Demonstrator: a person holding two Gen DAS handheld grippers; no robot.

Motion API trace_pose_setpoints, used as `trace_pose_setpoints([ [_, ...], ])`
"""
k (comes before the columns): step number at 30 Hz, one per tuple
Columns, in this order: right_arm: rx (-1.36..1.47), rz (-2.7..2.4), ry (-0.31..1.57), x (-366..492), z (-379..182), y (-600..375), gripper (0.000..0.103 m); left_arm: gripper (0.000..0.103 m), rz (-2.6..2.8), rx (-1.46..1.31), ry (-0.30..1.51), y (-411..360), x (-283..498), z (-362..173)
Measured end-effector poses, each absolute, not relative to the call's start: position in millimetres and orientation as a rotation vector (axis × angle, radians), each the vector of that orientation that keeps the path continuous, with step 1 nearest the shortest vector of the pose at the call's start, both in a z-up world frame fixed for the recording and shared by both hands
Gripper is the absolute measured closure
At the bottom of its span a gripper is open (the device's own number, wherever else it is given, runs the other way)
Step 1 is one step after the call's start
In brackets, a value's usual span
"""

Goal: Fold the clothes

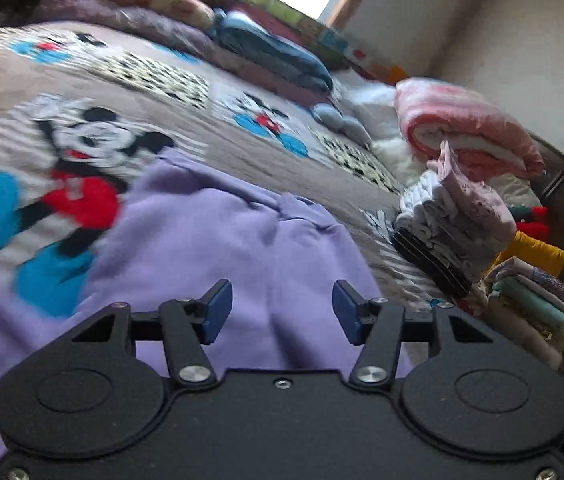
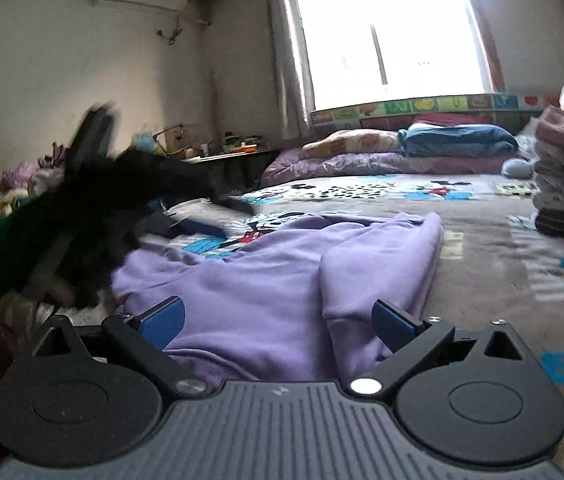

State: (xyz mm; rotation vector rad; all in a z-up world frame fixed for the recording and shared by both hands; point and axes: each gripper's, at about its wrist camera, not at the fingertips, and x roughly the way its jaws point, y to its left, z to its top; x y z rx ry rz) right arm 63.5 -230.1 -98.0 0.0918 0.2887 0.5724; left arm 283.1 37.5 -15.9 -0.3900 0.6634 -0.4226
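Left gripper (image 1: 282, 312) is seen hovering over the purple top (image 1: 218, 240) on the bed (image 1: 242, 152), jaws apart, nothing between. Right gripper (image 2: 278, 322) is wide apart at the hem, also empty. One sleeve looks folded in; the hem should be pinched at both corners and lifted evenly to avoid bunching.

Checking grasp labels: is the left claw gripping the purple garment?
No, the left claw is open above the purple garment, with no fabric between its pads.
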Motion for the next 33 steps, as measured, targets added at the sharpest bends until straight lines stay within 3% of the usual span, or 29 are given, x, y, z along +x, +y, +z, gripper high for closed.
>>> trace_pose_setpoints([
  [12, 0.215, 0.634, 0.39, 93.8, -120.4, -239.0, 0.003, 0.051, -0.443, -0.387, 0.807, -12.7, 403.2, -54.0],
  [14, 0.243, 0.646, 0.395, 96.1, -121.9, -242.0, 0.003, 0.071, -0.474, -0.406, 0.82, -15.7, 408.4, -59.2],
  [15, 0.256, 0.652, 0.397, 97.0, -122.7, -243.5, 0.003, 0.094, -0.484, -0.389, 0.823, -18.8, 407.4, -60.4],
  [16, 0.265, 0.657, 0.399, 97.6, -123.4, -244.4, 0.003, 0.097, -0.482, -0.353, 0.805, -21.4, 404.6, -58.4],
  [21, 0.291, 0.673, 0.405, 98.5, -124.6, -246.5, 0.002, 0.098, -0.501, -0.406, 0.684, -10.6, 390.0, -41.4],
  [26, 0.301, 0.68, 0.413, 100.1, -125.2, -247.3, 0.002, 0.097, -0.451, -0.303, 0.751, -20.5, 396.6, -53.0],
  [29, 0.305, 0.682, 0.417, 102.1, -125.4, -248.2, 0.002, 0.084, -0.396, -0.154, 0.705, -30.1, 389.0, -42.9],
  [33, 0.3, 0.68, 0.418, 102.8, -124.8, -247.8, 0.002, 0.084, -0.433, -0.084, 0.615, -46.7, 372.8, -21.9],
])
